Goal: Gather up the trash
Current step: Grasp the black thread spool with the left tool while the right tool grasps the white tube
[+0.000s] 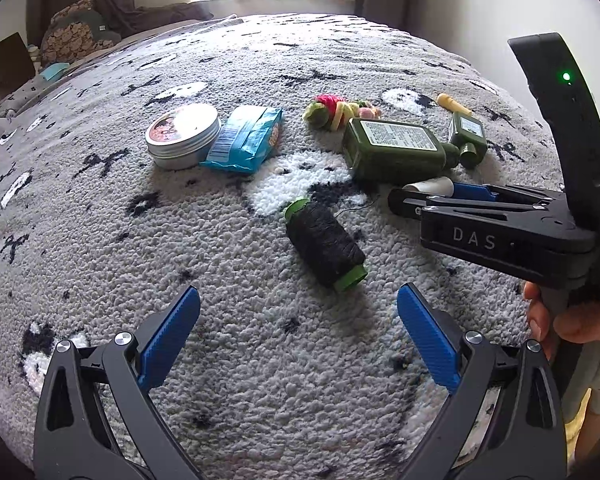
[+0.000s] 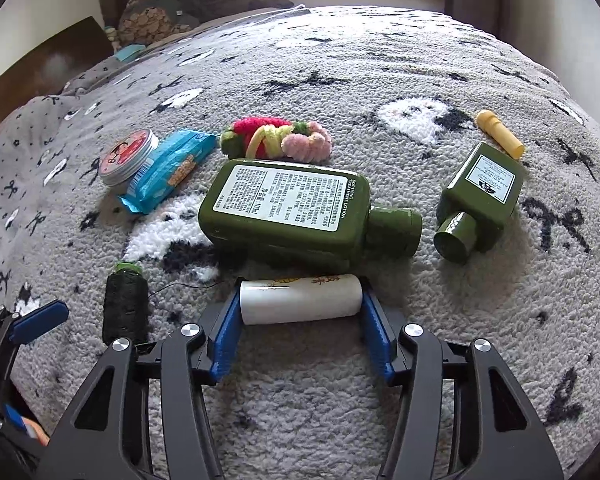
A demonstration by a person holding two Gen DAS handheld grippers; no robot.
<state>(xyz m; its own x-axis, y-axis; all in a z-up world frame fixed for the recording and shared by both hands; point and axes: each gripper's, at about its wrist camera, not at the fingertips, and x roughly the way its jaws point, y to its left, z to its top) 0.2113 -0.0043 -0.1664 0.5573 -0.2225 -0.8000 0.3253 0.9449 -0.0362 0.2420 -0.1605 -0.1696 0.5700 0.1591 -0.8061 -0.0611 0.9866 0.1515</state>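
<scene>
White tube [image 2: 300, 299] is gripped; nearly all the clutter is still to be collected.

The tube is held endwise between the blue pads of the right gripper [image 2: 300, 316], low over the grey blanket [image 2: 380, 420], just before the large green bottle [image 2: 288, 216]. The left gripper [image 1: 298, 336] is spread wide and holds nothing, near the thread spool [image 1: 326, 246]. Left lying are the blue wrapper [image 1: 246, 140], tin [image 1: 183, 136], small green bottle [image 2: 480, 196] and yellow stick [image 2: 499, 133]. No bin is seen.
</scene>
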